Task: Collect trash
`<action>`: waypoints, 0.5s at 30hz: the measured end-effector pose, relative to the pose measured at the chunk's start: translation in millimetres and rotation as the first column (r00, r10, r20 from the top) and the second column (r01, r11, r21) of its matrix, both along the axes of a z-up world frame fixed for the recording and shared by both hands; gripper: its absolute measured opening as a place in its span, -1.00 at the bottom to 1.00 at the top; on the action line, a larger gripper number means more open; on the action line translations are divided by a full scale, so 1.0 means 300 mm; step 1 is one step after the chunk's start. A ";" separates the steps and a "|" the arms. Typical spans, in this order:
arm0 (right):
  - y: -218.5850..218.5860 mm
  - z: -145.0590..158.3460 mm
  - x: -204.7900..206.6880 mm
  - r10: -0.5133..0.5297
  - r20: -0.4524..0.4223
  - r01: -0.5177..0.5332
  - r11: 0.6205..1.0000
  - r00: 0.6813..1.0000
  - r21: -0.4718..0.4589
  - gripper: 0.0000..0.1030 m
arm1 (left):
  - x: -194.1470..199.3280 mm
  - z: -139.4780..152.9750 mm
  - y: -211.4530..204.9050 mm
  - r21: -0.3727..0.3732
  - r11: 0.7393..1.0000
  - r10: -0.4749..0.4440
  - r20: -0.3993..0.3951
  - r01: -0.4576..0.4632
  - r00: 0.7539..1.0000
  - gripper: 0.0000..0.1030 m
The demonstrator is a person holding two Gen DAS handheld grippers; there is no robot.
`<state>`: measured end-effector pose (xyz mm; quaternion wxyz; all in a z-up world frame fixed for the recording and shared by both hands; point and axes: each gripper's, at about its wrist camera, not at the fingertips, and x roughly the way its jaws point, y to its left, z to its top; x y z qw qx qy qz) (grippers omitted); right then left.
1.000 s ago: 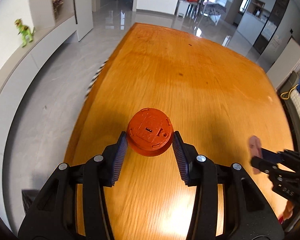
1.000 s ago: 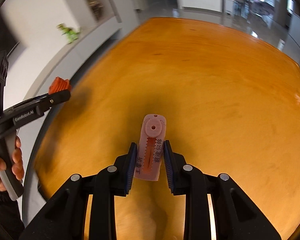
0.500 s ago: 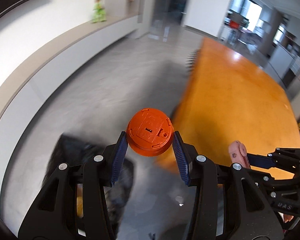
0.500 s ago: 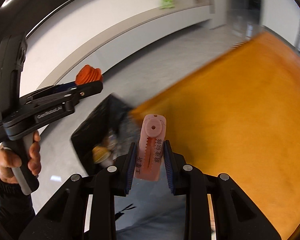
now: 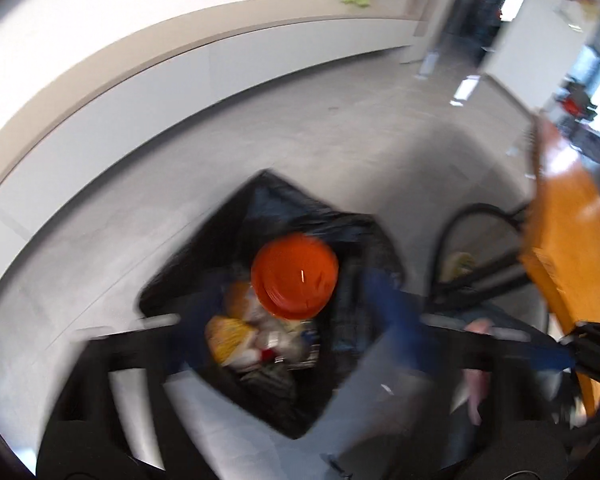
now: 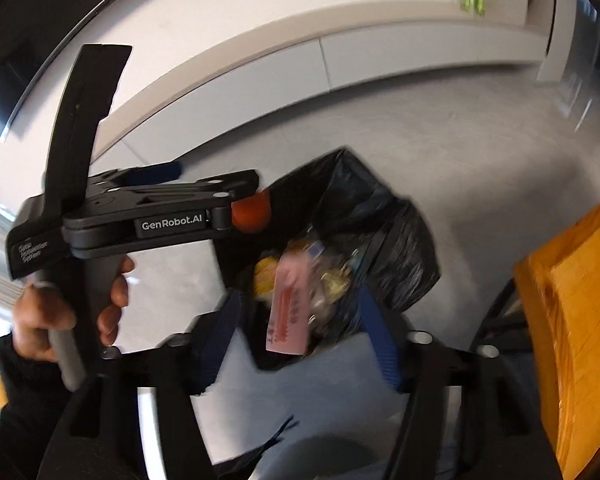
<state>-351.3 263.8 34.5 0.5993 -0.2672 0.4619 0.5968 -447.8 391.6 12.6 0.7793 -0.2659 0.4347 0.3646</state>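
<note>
your left gripper point(image 5: 296, 312) and right gripper point(image 6: 300, 336) both stood with jaws spread wide. the orange cap point(image 5: 295, 277) and the pink strip point(image 6: 290, 312) were loose between the fingers, over the open black trash bag point(image 6: 396, 216) beside the wooden table point(image 6: 576, 304).

My trash bag point(image 5: 332, 216) sits on the floor point(image 5: 300, 128) dead centre below me, table point(image 5: 572, 236) at three o'clock, wall ledge point(image 5: 180, 40) at twelve. Wrappers point(image 5: 236, 336) lie inside the bag.
</note>
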 end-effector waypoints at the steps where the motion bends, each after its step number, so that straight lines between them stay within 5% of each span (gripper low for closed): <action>1: 0.003 -0.005 -0.029 0.010 0.014 -0.010 1.000 1.000 0.004 0.24 | -0.010 0.005 0.003 0.037 0.999 0.019 -0.005 -0.019 1.000 0.88; 10: -0.067 0.029 0.004 -0.025 0.020 0.024 0.999 0.999 0.031 0.24 | -0.012 0.020 0.024 0.052 0.998 0.032 0.002 -0.032 0.999 0.88; 15: -0.165 0.060 0.080 -0.103 0.042 0.100 0.993 0.994 0.067 0.43 | 0.064 0.038 -0.029 0.056 0.998 -0.026 0.007 0.026 1.000 0.88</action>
